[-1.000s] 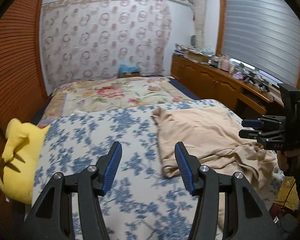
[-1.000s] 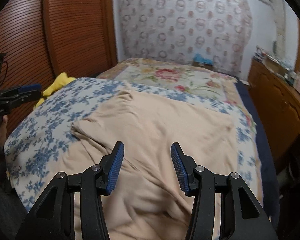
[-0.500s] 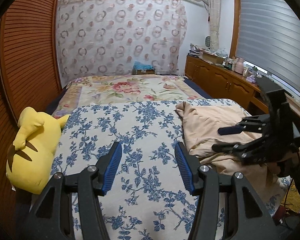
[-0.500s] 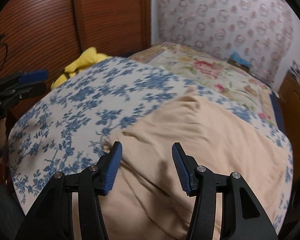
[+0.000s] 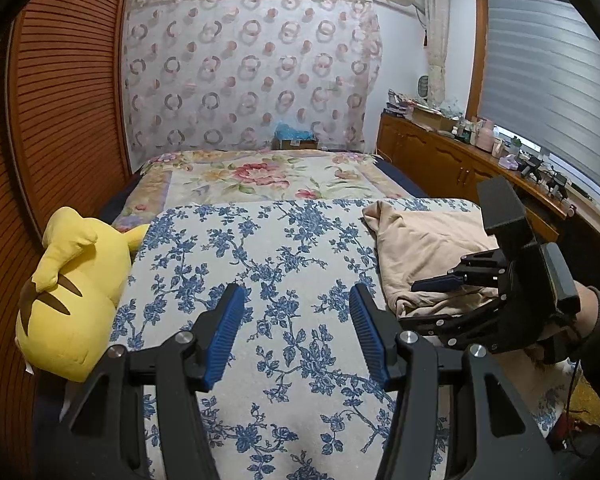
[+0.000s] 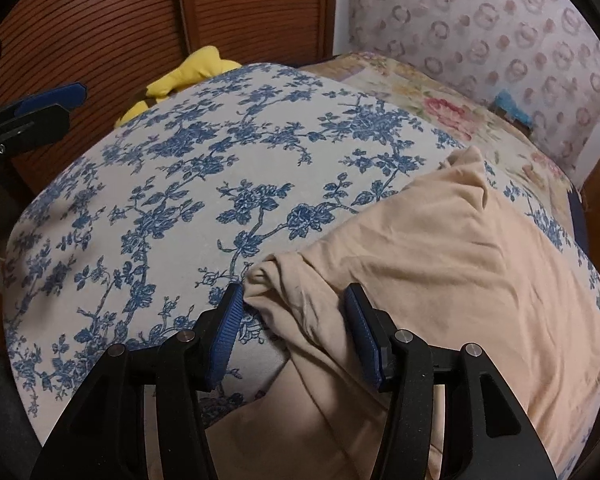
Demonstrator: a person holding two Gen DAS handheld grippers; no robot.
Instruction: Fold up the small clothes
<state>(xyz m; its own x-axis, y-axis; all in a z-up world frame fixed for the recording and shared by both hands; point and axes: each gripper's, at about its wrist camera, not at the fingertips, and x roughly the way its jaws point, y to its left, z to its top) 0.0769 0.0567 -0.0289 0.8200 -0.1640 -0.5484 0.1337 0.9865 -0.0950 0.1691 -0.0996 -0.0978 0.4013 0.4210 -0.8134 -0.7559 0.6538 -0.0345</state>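
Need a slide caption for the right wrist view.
Open right tongs straddle a bunched corner of the beige garment on the blue-floral bedspread.

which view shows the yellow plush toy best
The left wrist view: the plush toy lies nearly whole at the bed's left edge. In the right wrist view only a small yellow piece shows past the blue-flowered sheet.

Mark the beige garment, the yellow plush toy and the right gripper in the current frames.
beige garment (image 6: pixel 440 264), right wrist view, on its flat upper panel.
yellow plush toy (image 5: pixel 80 280), left wrist view, on its back.
right gripper (image 6: pixel 294 330), right wrist view, midway between its open fingertips, over the garment's bunched corner.
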